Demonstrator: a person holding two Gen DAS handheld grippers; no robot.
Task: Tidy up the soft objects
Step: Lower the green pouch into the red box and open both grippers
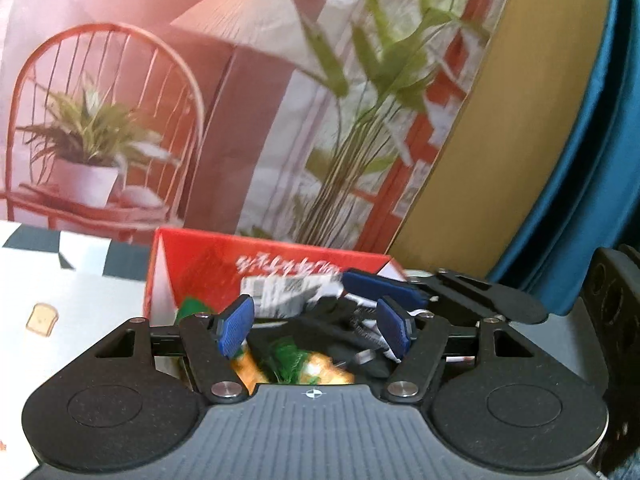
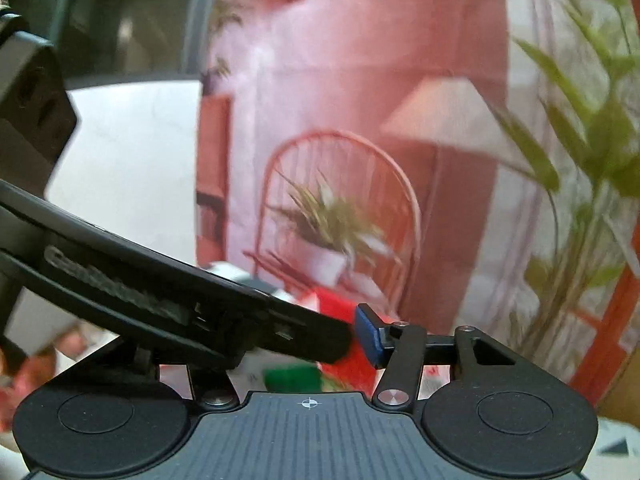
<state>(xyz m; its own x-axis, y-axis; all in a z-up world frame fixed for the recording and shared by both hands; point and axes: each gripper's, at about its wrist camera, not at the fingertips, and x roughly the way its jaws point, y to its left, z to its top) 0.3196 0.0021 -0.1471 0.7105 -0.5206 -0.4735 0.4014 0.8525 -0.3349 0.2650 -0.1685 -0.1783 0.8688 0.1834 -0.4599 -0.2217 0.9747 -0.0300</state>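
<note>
My left gripper (image 1: 316, 326) is open above a red cardboard box (image 1: 276, 268). Inside the box lie an orange and green plush toy (image 1: 292, 364) and a black and white striped soft item (image 1: 360, 328). The right gripper's blue-padded fingers (image 1: 384, 284) reach into the box from the right, beside the striped item. In the right wrist view the left gripper's black body (image 2: 168, 300) crosses in front and hides my right gripper's left finger; only its right blue pad (image 2: 370, 334) shows, over the red box (image 2: 348, 336) and something green (image 2: 294, 376).
A printed backdrop with a chair, potted plant and lamp (image 1: 120, 120) stands close behind the box. A yellow panel (image 1: 520, 120) and blue fabric (image 1: 592, 180) are at the right. A white patterned tablecloth (image 1: 60, 300) lies at the left.
</note>
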